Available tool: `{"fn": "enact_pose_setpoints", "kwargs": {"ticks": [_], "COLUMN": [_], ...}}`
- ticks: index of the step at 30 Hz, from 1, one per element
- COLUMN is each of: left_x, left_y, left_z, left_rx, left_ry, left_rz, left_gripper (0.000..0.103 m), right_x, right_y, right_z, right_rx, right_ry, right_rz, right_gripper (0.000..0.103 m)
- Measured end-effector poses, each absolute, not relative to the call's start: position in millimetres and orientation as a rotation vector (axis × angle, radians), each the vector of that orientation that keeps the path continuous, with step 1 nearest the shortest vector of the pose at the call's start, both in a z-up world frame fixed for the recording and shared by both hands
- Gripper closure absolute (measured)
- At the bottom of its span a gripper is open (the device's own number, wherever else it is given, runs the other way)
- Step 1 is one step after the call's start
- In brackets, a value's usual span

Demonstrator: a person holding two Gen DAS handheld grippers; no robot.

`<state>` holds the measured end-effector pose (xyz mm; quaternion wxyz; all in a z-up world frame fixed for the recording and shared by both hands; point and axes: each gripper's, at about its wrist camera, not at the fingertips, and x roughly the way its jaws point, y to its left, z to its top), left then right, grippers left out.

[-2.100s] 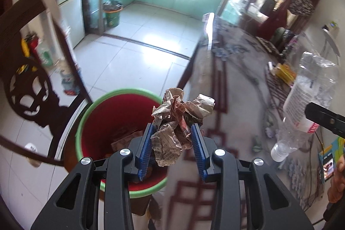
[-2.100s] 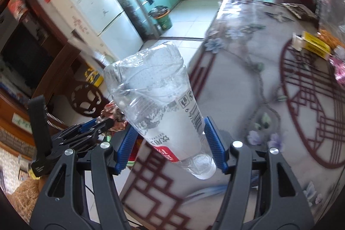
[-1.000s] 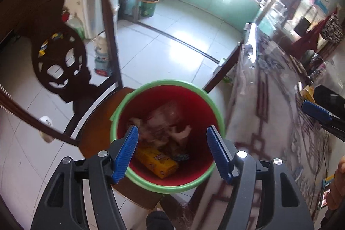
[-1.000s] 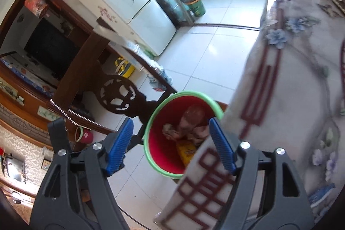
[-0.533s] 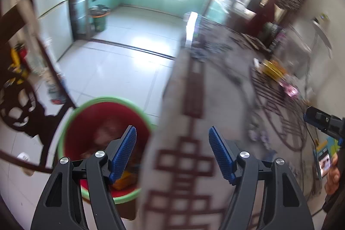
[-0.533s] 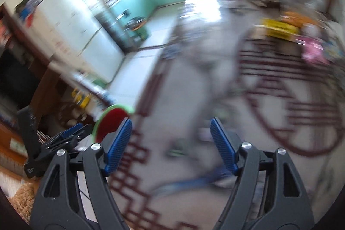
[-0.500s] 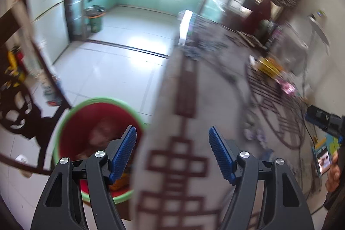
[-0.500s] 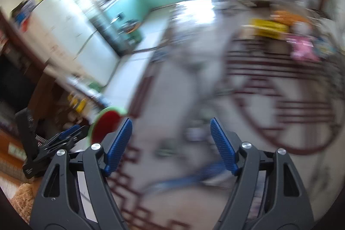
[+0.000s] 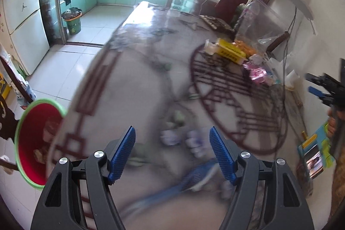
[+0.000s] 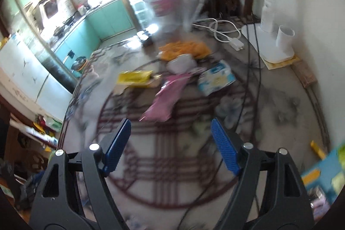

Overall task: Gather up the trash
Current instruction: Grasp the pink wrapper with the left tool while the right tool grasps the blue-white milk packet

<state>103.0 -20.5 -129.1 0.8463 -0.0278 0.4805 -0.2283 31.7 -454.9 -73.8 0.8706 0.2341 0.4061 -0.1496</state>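
Over the patterned table [image 10: 280, 105], both tools empty, right tool [image 10: 170, 143] opening.

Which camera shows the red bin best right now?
The left wrist view: the red bin sits at its left edge beside the table, with trash inside. The right wrist view shows only the table and litter, no bin.

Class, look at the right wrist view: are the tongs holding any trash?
No: the right tongs stand open and empty above the patterned table.
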Motion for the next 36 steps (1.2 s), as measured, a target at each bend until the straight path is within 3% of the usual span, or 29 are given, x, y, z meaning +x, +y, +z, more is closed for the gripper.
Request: {"fn": "enact_pose_setpoints", "kwargs": {"ticks": [8, 10, 15, 16, 17, 19, 20, 22, 25, 32, 33, 34, 35, 36], "left_x": [93, 96, 114, 119, 124, 136, 140, 151, 170, 204, 207, 209, 209, 209], "left_y": [-111, -131, -190, -203, -213, -238, -249, -271, -310, -372, -376, -378, -379, -379], "left_z": [-109, -100, -84, -83, -84, -88, -91, -100, -122, -176, -183, -187, -192, -195], "left_rx": [0.006, 0.012, 0.052, 0.063, 0.068, 0.068, 0.071, 0.079, 0.104, 0.14, 0.145, 0.148, 0.158, 0.171], "left_ry": [0.978, 0.957, 0.899, 0.895, 0.897, 0.902, 0.904, 0.917, 0.956, 1.067, 1.092, 1.105, 1.128, 1.148], "left_rz": [-0.543, -0.558, -0.611, -0.62, -0.627, -0.647, -0.65, -0.656, -0.653, -0.628, -0.619, -0.618, -0.618, -0.622], "left_gripper": [0.035, 0.028, 0.024, 0.023, 0.023, 0.022, 0.022, 0.022, 0.022, 0.024, 0.028, 0.047, 0.058, 0.077], "right_x": [112, 126, 149, 150, 151, 152, 151, 146, 124, 37, 30, 19, 13, 7], "right_y": [-534, -546, -577, -578, -579, -578, -576, -575, -573, -532, -526, -516, -509, -501], "right_z": [-146, -160, -198, -200, -202, -206, -205, -205, -190, -165, -165, -165, -165, -165], "right_rx": [0.44, 0.434, 0.558, 0.548, 0.538, 0.521, 0.508, 0.519, 0.56, 0.667, 0.673, 0.669, 0.661, 0.649], "right_ry": [0.976, 0.994, 1.067, 1.077, 1.088, 1.101, 1.098, 1.101, 1.051, 0.948, 0.952, 0.957, 0.961, 0.964], "right_rz": [-0.322, -0.35, -0.37, -0.376, -0.378, -0.364, -0.351, -0.315, -0.308, -0.245, -0.237, -0.226, -0.221, -0.22], "right_gripper": [0.028, 0.028, 0.029, 0.038, 0.053, 0.064, 0.079, 0.091, 0.096, 0.097, 0.097, 0.097, 0.097, 0.097]}}
